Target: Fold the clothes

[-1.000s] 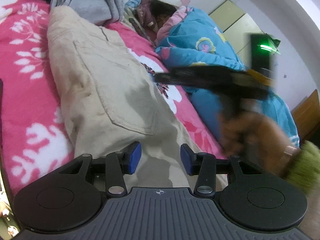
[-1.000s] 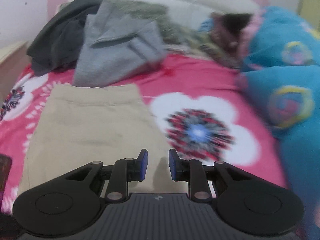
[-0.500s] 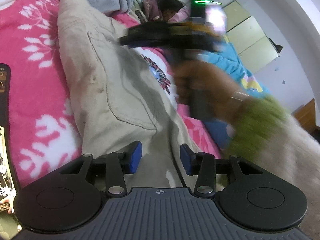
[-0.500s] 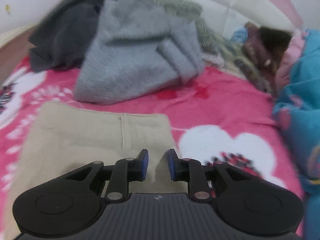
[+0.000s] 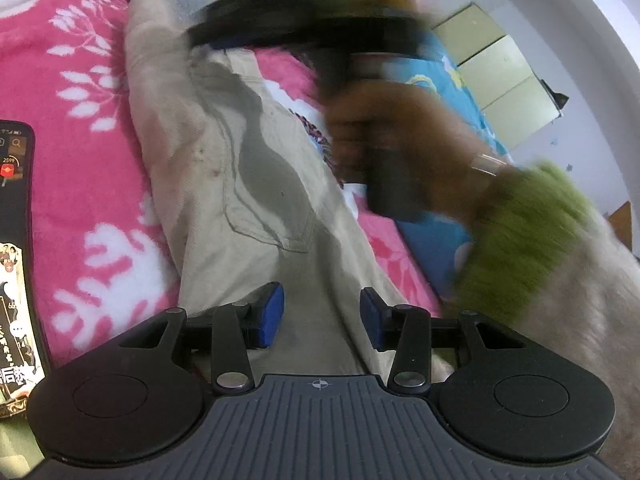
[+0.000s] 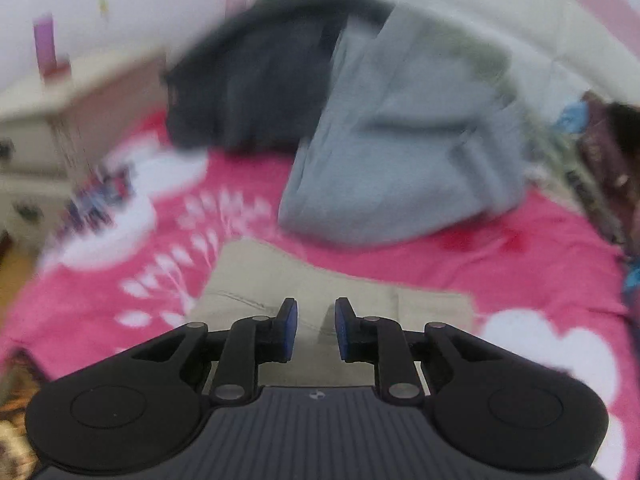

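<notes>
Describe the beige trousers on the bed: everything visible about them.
The beige cotton-looking trousers lie flat and lengthwise on the pink floral blanket, seat side up, showing a stitched patch pocket and a few small dark specks. The waistband end lies close to the light grey garment; whether they touch is unclear. The left hand-held gripper and right hand-held gripper are over them, jaws open, gripping nothing.

White walls (image 5: 592, 92) enclose the room. A pale cabinet (image 5: 500, 68) stands against one. A cream bedside unit (image 6: 60, 120) sits beside the bed (image 6: 500, 264), which has a pink floral cover.
</notes>
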Tool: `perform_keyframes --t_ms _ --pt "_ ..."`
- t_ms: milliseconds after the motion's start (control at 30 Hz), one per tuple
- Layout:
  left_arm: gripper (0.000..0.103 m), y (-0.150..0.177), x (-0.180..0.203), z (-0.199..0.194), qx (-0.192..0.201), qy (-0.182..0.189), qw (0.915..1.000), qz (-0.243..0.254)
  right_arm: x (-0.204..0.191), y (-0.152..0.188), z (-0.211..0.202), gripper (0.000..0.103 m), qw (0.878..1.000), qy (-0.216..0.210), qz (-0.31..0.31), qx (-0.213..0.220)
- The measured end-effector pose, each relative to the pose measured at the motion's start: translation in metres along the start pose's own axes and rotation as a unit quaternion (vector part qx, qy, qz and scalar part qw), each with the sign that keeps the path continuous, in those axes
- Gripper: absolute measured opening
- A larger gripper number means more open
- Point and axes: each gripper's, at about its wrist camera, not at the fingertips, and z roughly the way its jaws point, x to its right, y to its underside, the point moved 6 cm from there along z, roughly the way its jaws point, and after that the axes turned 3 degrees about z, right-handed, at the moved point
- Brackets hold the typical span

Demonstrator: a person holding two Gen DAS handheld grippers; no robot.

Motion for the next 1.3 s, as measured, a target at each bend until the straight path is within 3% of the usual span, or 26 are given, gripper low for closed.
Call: perform_keyframes --t_ms 33,267,367,433,533,633,733,833,933,1000,1067,1100,1267,1300 --pt "0.043 0.0 0.0 0.0 0.0 -0.001 1.0 0.001 -0.001 0.002 0.013 0.021 1.0 0.006 0.002 -0.011" --pt "0.043 -0.002 0.001 -0.002 -0.003 0.002 1.0 -0.002 0.015 -0.009 -0.031 0.021 0.998 0.059 0.031 0.009" --pt "0.043 -0.004 0.002 -0.007 0.001 0.005 1.0 -0.002 0.043 0.005 -0.105 0.022 0.989 0.119 0.068 0.047" --pt "0.044 -0.006 0.004 -0.011 0.005 0.012 0.9999 0.0 0.061 0.028 -0.168 0.023 0.977 0.174 0.103 0.065" --pt "0.044 -0.01 0.007 -0.019 0.01 0.025 0.9996 0.003 0.081 0.072 -0.263 0.023 0.951 0.256 0.151 0.08" --pt "0.045 -0.011 0.018 -0.025 0.009 0.046 0.9988 0.013 0.08 0.13 -0.358 0.023 0.918 0.338 0.193 0.083" --pt "0.045 -0.005 0.036 -0.022 0.005 0.062 0.9973 0.04 0.049 0.186 -0.446 0.023 0.885 0.384 0.245 0.096" --pt "0.045 0.012 0.051 -0.014 -0.018 0.07 0.9943 0.079 -0.001 0.231 -0.508 0.028 0.863 0.4 0.284 0.119" --pt "0.045 0.028 0.063 -0.005 -0.04 0.068 0.9887 0.128 -0.045 0.279 -0.54 0.044 0.843 0.399 0.336 0.132" --pt "0.045 0.035 0.068 0.003 -0.05 0.058 0.9835 0.164 -0.07 0.316 -0.544 0.046 0.829 0.394 0.375 0.129" --pt "0.045 0.042 0.071 0.012 -0.057 0.043 0.9788 0.192 -0.09 0.355 -0.538 0.056 0.81 0.396 0.415 0.12" --pt "0.045 0.046 0.071 0.017 -0.061 0.033 0.9769 0.202 -0.095 0.378 -0.536 0.06 0.798 0.395 0.439 0.12" --pt "0.045 0.06 0.072 0.026 -0.067 0.0 0.9678 0.243 -0.092 0.474 -0.534 0.06 0.727 0.397 0.548 0.114" --pt "0.045 0.062 0.073 0.026 -0.066 -0.004 0.9654 0.252 -0.089 0.487 -0.533 0.06 0.718 0.397 0.56 0.113"
